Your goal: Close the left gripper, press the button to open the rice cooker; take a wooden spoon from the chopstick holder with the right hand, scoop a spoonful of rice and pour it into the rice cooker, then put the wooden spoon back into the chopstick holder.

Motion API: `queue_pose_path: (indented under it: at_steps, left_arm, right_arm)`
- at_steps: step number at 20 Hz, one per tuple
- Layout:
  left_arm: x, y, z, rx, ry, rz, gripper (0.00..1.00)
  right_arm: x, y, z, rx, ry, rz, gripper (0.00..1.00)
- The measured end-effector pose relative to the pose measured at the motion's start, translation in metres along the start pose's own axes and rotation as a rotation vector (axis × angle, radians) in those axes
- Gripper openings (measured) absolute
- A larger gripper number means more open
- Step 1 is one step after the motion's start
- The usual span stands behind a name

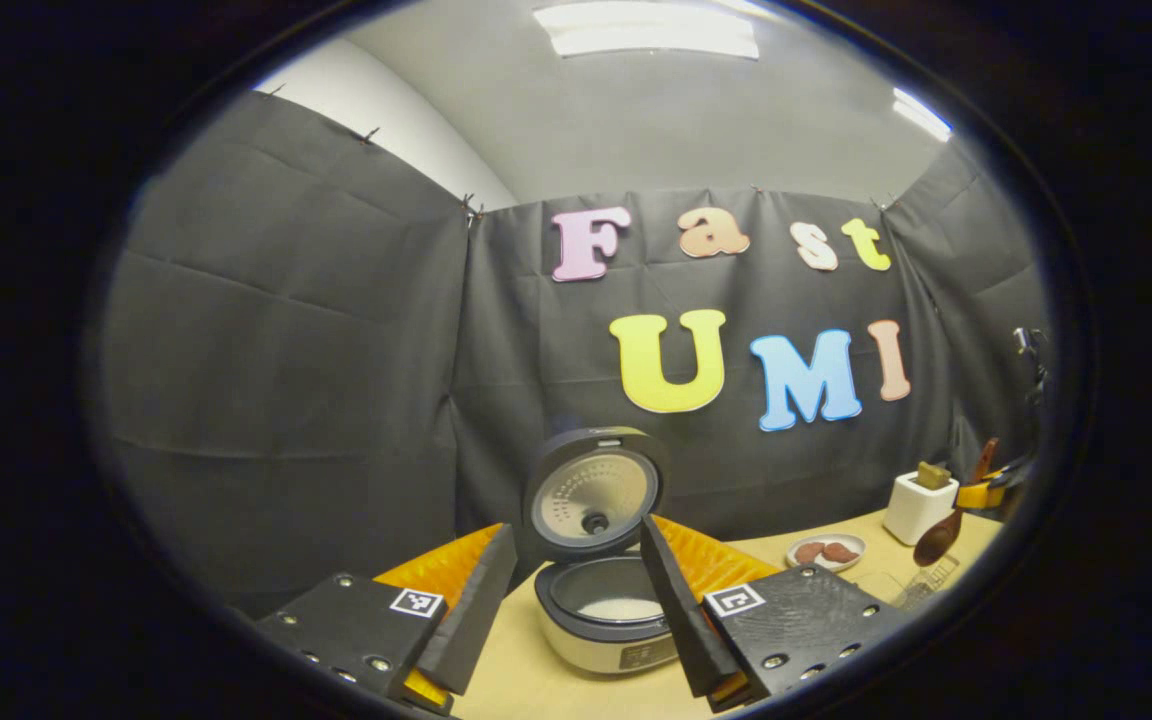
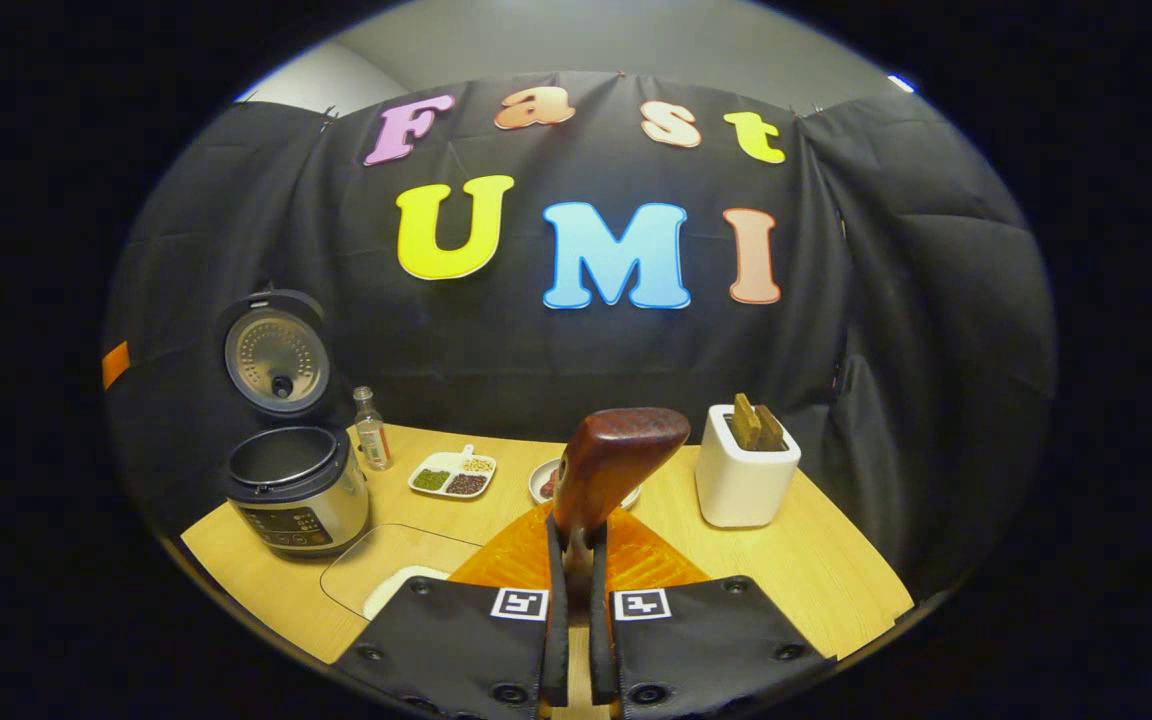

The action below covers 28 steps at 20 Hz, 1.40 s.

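Our right gripper clamps the spoon at frame centre; our left gripper gapes wide before the open cooker, lower centre.

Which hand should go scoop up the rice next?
The right one. The right gripper is shut on the wooden spoon, with the clear rice container just below it on the table. The left gripper is open and empty, facing the already open rice cooker.
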<state>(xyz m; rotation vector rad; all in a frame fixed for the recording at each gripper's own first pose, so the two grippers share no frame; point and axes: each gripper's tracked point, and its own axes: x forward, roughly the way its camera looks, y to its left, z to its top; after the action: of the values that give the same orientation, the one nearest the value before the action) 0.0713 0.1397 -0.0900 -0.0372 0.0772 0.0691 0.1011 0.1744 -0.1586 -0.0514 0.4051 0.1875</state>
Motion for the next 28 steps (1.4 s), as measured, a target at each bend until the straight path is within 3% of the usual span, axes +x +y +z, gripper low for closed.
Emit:
queue_pose_path:
  at_steps: [7, 16, 24, 28]
  left_arm:
    - [0.009, 0.028, -0.019, 0.017, 0.037, 0.01, 0.79]
    - [0.021, 0.057, -0.041, 0.009, 0.072, 0.026, 0.79]
    - [0.022, 0.064, -0.041, 0.015, 0.07, 0.043, 0.79]
    - [0.018, 0.064, -0.039, 0.015, 0.067, 0.044, 0.79]
  right_arm:
    - [0.031, 0.066, -0.031, -0.067, 0.061, 0.078, 0.1]
    - [0.055, 0.112, -0.088, -0.128, 0.173, 0.101, 0.1]
    - [0.055, 0.152, -0.11, -0.078, 0.234, 0.171, 0.1]
    - [0.052, 0.162, -0.112, 0.006, 0.264, 0.207, 0.1]
